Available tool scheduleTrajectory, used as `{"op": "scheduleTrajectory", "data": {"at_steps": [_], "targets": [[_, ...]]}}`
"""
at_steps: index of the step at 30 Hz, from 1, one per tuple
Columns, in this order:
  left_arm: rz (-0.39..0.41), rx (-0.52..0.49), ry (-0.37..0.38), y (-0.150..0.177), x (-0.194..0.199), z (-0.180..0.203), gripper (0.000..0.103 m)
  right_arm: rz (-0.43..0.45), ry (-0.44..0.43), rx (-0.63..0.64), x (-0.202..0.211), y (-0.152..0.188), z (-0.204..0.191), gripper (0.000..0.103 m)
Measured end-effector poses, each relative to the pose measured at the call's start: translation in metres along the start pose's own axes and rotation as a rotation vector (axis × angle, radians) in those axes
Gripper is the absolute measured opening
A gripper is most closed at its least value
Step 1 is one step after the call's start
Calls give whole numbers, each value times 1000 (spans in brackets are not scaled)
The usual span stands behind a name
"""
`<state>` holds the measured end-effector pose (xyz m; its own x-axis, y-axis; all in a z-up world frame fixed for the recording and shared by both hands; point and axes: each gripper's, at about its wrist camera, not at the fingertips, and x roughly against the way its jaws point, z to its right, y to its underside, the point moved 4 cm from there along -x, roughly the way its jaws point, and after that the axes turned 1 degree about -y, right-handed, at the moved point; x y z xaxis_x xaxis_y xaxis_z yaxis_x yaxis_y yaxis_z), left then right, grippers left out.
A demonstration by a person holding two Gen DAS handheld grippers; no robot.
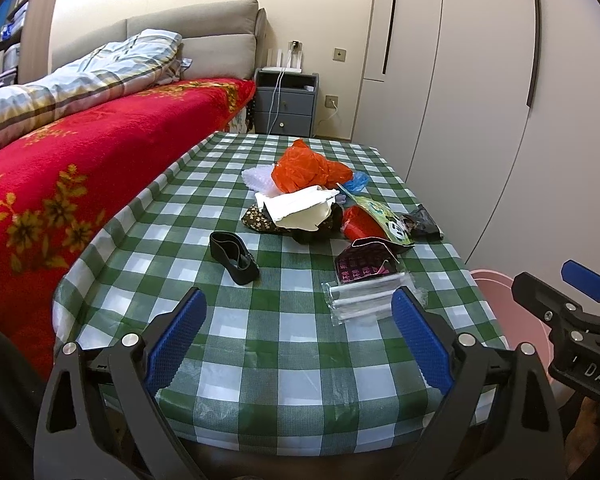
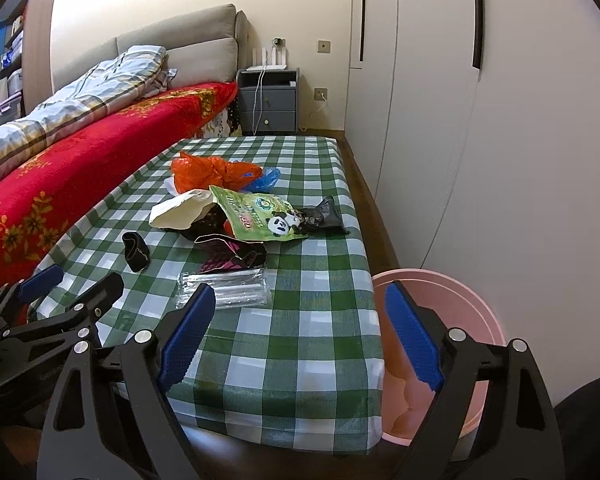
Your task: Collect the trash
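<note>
Trash lies piled mid-table: an orange plastic bag point(image 1: 304, 168) point(image 2: 208, 172), torn white paper point(image 1: 300, 208), a green panda pouch point(image 2: 260, 216) and a black wrapper point(image 2: 324, 216). Nearer me are a black band point(image 1: 234, 256), a dark pink-patterned wrapper point(image 1: 364, 266) and a clear plastic packet point(image 1: 364, 296) point(image 2: 224, 290). My left gripper point(image 1: 300, 300) hovers open over the near table, its right finger just in front of the packet. My right gripper point(image 2: 300, 292) is open and holds nothing, straddling the table's right edge, with one finger over the pink bin point(image 2: 452, 320).
The green-checked table point(image 1: 260, 344) stands against a bed with a red blanket point(image 1: 80, 168) on the left. White wardrobe doors point(image 2: 500, 160) line the right, with a narrow floor strip between. A grey nightstand point(image 1: 286, 104) is at the far end.
</note>
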<state>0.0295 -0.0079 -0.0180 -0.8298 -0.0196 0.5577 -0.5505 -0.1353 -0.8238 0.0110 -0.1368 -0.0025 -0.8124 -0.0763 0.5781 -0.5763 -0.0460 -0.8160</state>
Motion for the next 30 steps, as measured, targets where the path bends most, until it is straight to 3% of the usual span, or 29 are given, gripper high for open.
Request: {"op": "scheduleTrajectory", "data": {"at_steps": [20,30], "targets": [[-1,0,2,0,0,2,90,4,-1,0,2,0,-1,85],[-1,1,2,0,0,1,91,8,-21,8,4,0,-6,78]]}}
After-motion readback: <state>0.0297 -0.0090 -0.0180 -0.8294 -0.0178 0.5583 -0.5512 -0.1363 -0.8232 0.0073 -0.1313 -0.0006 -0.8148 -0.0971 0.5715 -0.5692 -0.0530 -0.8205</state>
